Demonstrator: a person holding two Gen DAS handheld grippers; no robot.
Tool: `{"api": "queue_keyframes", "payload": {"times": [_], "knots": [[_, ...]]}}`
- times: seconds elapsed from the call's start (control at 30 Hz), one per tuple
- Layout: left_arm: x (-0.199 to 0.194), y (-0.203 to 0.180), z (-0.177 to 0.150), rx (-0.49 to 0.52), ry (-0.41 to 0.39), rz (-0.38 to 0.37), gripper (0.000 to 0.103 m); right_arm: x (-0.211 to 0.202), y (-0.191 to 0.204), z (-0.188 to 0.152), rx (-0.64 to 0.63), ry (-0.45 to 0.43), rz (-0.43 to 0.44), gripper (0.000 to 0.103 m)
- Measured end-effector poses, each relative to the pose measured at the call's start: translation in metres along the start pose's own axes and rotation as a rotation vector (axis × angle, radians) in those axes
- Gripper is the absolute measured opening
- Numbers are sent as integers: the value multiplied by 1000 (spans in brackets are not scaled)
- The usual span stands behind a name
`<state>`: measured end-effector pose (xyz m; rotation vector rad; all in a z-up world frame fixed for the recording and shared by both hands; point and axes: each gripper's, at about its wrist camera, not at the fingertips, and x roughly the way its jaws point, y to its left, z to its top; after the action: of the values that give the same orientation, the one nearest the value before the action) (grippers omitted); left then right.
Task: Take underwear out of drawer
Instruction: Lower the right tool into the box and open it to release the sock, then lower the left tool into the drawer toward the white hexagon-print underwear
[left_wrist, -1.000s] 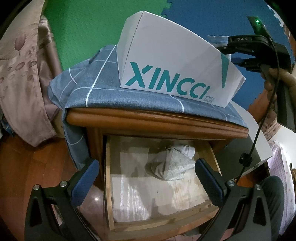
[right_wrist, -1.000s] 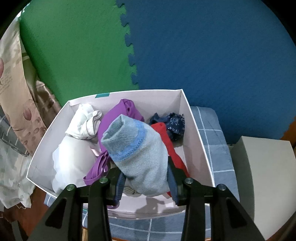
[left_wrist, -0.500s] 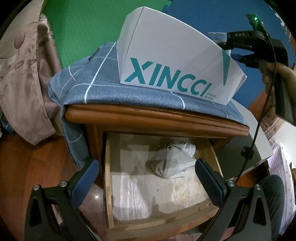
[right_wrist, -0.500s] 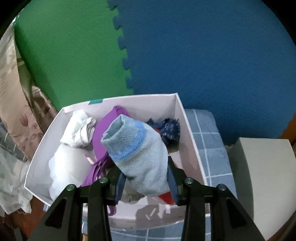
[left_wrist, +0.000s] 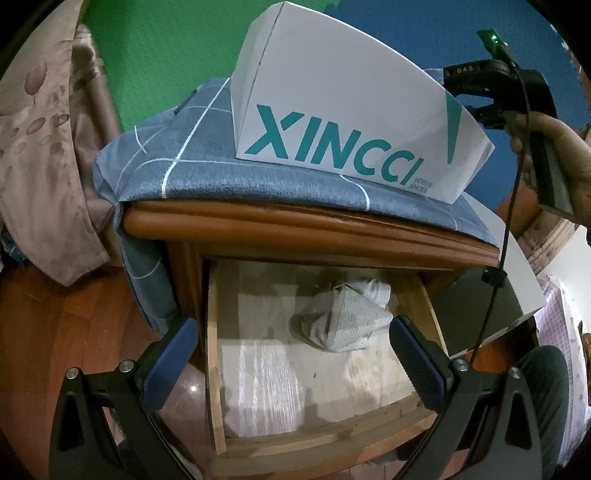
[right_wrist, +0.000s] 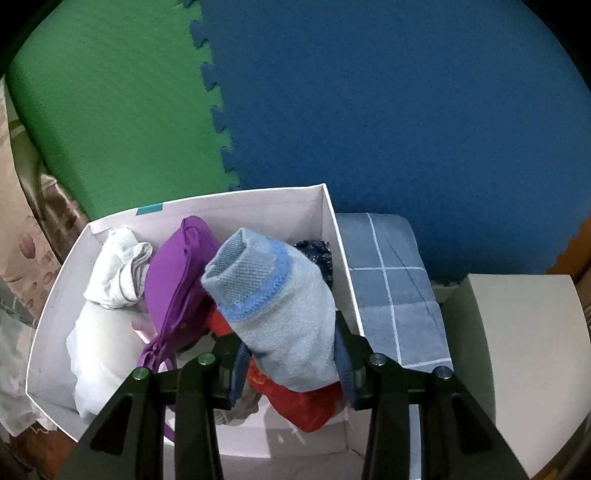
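In the left wrist view the wooden drawer (left_wrist: 216, 354) stands pulled open, with one crumpled grey-white underwear (left_wrist: 343, 321) lying toward its back right. My left gripper (left_wrist: 291, 354) is open and empty, hovering above the drawer front. In the right wrist view my right gripper (right_wrist: 291, 354) is shut on a light blue underwear (right_wrist: 273, 302) and holds it over the white XINCCI shoe box (right_wrist: 332, 229), which holds purple (right_wrist: 177, 269), white (right_wrist: 118, 269), red (right_wrist: 306, 402) and dark blue garments. The right gripper also shows at the left wrist view's upper right (left_wrist: 491, 92).
The shoe box (left_wrist: 340, 122) sits on a blue checked cloth (left_wrist: 177, 166) covering the wooden nightstand (left_wrist: 295, 229). A grey-white box (right_wrist: 517, 350) stands to the right. A pinkish curtain (left_wrist: 40, 147) hangs at left. Green and blue foam mats (right_wrist: 332, 110) cover the wall.
My right gripper has lowered and moved forward with the light blue underwear, closer over the box. My left gripper has edged slightly nearer the drawer.
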<state>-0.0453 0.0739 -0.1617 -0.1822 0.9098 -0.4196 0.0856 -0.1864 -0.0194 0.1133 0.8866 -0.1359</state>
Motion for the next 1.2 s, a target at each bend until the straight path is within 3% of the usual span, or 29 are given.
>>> {"api": "queue_keyframes", "payload": {"times": [0.37, 0.57, 0.77, 0.87, 0.97, 1.1, 1.2], "knots": [[6, -3, -2, 11, 21, 3, 102, 9, 1, -2, -10, 8, 9, 44], [11, -6, -2, 11, 35, 7, 102, 9, 13, -5, -51, 42, 22, 62], [23, -12, -8, 43, 68, 19, 102, -60, -3, -30, -4, -101, 144, 64], [26, -19, -17, 97, 88, 22, 102, -105, -21, -68, -19, -166, 219, 70], [28, -32, -25, 181, 100, 26, 102, -127, -45, -125, -26, -172, 255, 78], [39, -54, -41, 325, 134, 34, 102, -126, -80, -206, 3, -121, 257, 78], [51, -76, -48, 461, 164, 57, 102, -107, -113, -261, 112, -49, 300, 78]]}}
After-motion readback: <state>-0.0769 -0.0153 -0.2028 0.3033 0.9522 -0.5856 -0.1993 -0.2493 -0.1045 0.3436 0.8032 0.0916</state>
